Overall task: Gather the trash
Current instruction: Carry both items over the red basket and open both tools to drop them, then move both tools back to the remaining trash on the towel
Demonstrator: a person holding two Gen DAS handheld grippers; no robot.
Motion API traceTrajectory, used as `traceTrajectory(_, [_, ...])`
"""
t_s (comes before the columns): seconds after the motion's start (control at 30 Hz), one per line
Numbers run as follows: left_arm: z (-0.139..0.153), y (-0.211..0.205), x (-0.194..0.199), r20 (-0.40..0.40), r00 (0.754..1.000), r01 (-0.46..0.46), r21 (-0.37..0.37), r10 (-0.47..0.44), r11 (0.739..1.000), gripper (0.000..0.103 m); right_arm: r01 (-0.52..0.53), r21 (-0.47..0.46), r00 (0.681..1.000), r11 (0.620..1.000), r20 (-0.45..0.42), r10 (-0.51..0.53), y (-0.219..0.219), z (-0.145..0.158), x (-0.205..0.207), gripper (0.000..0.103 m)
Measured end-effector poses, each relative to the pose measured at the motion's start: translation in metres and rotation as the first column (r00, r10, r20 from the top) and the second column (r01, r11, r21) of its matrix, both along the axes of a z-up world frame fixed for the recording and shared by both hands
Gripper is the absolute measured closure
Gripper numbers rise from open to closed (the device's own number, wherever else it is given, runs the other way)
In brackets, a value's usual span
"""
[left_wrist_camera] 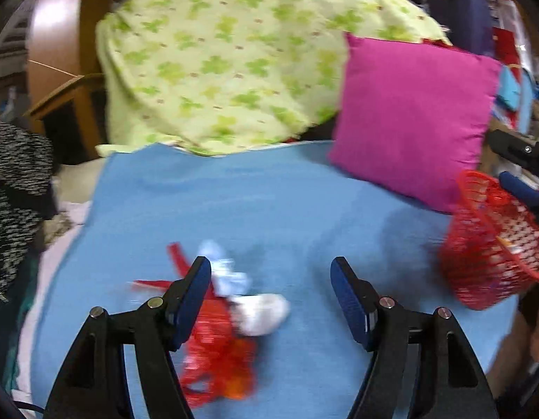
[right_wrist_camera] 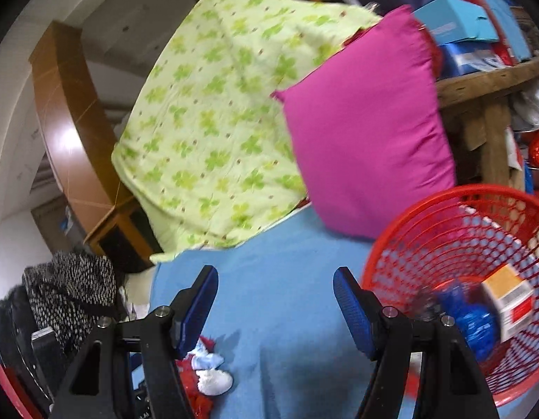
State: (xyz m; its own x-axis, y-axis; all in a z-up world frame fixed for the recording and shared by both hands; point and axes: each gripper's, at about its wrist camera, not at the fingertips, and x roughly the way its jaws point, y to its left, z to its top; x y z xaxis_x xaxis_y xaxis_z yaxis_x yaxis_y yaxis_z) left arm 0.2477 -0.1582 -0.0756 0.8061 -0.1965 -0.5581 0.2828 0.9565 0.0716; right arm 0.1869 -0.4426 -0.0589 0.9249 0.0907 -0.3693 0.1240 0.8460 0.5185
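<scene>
A small heap of trash lies on the blue sheet (left_wrist_camera: 287, 202): red wrappers (left_wrist_camera: 217, 352), a crumpled white tissue (left_wrist_camera: 260, 310) and a pale blue scrap (left_wrist_camera: 224, 272). My left gripper (left_wrist_camera: 271, 274) hovers open just above and behind the heap, its left finger over the red pieces, with no pad pressing on anything. The red mesh basket (left_wrist_camera: 479, 279) stands tilted at the right. In the right wrist view my right gripper (right_wrist_camera: 274, 289) is open and empty over the sheet, beside the basket (right_wrist_camera: 409, 255). The basket holds a small box (right_wrist_camera: 510, 307) and a blue wrapper (right_wrist_camera: 475, 328). The trash heap (right_wrist_camera: 208, 373) shows at lower left.
A pink cushion (left_wrist_camera: 409, 115) leans against a green clover-print blanket (left_wrist_camera: 217, 63) at the back of the sheet. A black-and-white garment (left_wrist_camera: 14, 181) lies to the left. A wooden table (right_wrist_camera: 479, 87) piled with boxes stands behind the basket.
</scene>
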Motion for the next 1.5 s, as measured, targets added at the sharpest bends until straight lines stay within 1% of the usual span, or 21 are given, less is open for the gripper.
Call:
traceTrajectory(0.1, [-0.012, 0.017, 0.003, 0.005, 0.999, -0.048, 0.018, 0.048, 0.999, 0.031, -0.035, -0.031, 0.999, 0.999, -0.029, 0.034, 0.025, -0.004, 0.015, 0.031])
traceTrajectory(0.2, [-0.021, 0.031, 0.011, -0.024, 0.999, -0.048, 0.033, 0.049, 0.998, 0.031, -0.078, -0.057, 0.995, 0.995, -0.074, 0.073, 0.048, -0.013, 0.029, 0.031])
traceTrajectory(0.27, [-0.022, 0.046, 0.018, -0.033, 0.997, -0.073, 0.030, 0.074, 0.997, 0.031, -0.102, -0.065, 0.990, 0.993, -0.101, 0.095, 0.061, -0.019, 0.037, 0.031])
traceTrajectory(0.33, [-0.023, 0.067, 0.027, -0.062, 0.993, -0.103, 0.001, 0.103, 0.995, 0.031, -0.131, -0.068, 0.984, 0.989, -0.132, 0.121, 0.073, -0.026, 0.046, 0.031])
traceTrajectory(0.37, [-0.024, 0.081, 0.032, -0.083, 0.989, -0.127, -0.028, 0.124, 0.992, 0.031, -0.147, -0.067, 0.980, 0.987, -0.147, 0.136, 0.079, -0.030, 0.050, 0.031])
traceTrajectory(0.4, [-0.025, 0.097, 0.035, -0.102, 0.983, -0.160, -0.056, 0.153, 0.986, 0.031, -0.160, -0.067, 0.976, 0.985, -0.159, 0.148, 0.085, -0.033, 0.054, 0.031])
traceTrajectory(0.47, [-0.029, 0.119, 0.043, -0.128, 0.971, -0.216, -0.084, 0.204, 0.973, 0.031, -0.188, -0.069, 0.968, 0.980, -0.184, 0.173, 0.096, -0.038, 0.062, 0.031])
traceTrajectory(0.57, [-0.037, 0.147, 0.048, -0.164, 0.951, -0.282, -0.103, 0.264, 0.954, 0.031, -0.239, -0.064, 0.952, 0.969, -0.212, 0.220, 0.113, -0.047, 0.072, 0.031])
traceTrajectory(0.63, [-0.044, 0.157, 0.049, -0.191, 0.942, -0.298, -0.102, 0.275, 0.949, 0.031, -0.264, -0.059, 0.940, 0.963, -0.237, 0.244, 0.121, -0.053, 0.078, 0.031])
traceTrajectory(0.7, [-0.048, 0.159, 0.049, -0.211, 0.940, -0.296, -0.103, 0.269, 0.950, 0.031, -0.291, -0.039, 0.922, 0.956, -0.279, 0.269, 0.130, -0.063, 0.087, 0.031])
traceTrajectory(0.77, [-0.052, 0.159, 0.052, -0.235, 0.937, -0.289, -0.111, 0.257, 0.951, 0.031, -0.311, 0.005, 0.900, 0.950, -0.319, 0.296, 0.137, -0.074, 0.096, 0.031])
traceTrajectory(0.87, [-0.054, 0.162, 0.050, -0.249, 0.935, -0.286, -0.116, 0.251, 0.951, 0.031, -0.324, 0.065, 0.868, 0.944, -0.376, 0.324, 0.144, -0.093, 0.106, 0.031])
traceTrajectory(0.93, [-0.055, 0.161, 0.050, -0.253, 0.934, -0.286, -0.111, 0.251, 0.952, 0.031, -0.326, 0.080, 0.851, 0.942, -0.410, 0.329, 0.149, -0.102, 0.112, 0.030])
traceTrajectory(1.0, [-0.056, 0.159, 0.048, -0.253, 0.936, -0.278, -0.103, 0.245, 0.955, 0.031, -0.330, 0.087, 0.841, 0.940, -0.426, 0.334, 0.152, -0.107, 0.113, 0.031])
traceTrajectory(1.13, [-0.057, 0.154, 0.046, -0.236, 0.942, -0.261, -0.072, 0.237, 0.963, 0.031, -0.337, 0.072, 0.834, 0.939, -0.440, 0.333, 0.155, -0.110, 0.115, 0.030])
traceTrajectory(1.33, [-0.054, 0.148, 0.042, -0.205, 0.953, -0.239, -0.044, 0.225, 0.970, 0.031, -0.343, 0.068, 0.825, 0.937, -0.455, 0.335, 0.160, -0.113, 0.117, 0.030])
traceTrajectory(1.4, [-0.053, 0.147, 0.042, -0.193, 0.954, -0.238, -0.028, 0.228, 0.971, 0.031, -0.347, 0.065, 0.824, 0.936, -0.456, 0.337, 0.161, -0.113, 0.117, 0.030])
traceTrajectory(1.5, [-0.054, 0.148, 0.042, -0.193, 0.953, -0.241, -0.024, 0.232, 0.970, 0.031, -0.356, 0.066, 0.817, 0.932, -0.462, 0.345, 0.164, -0.115, 0.118, 0.030])
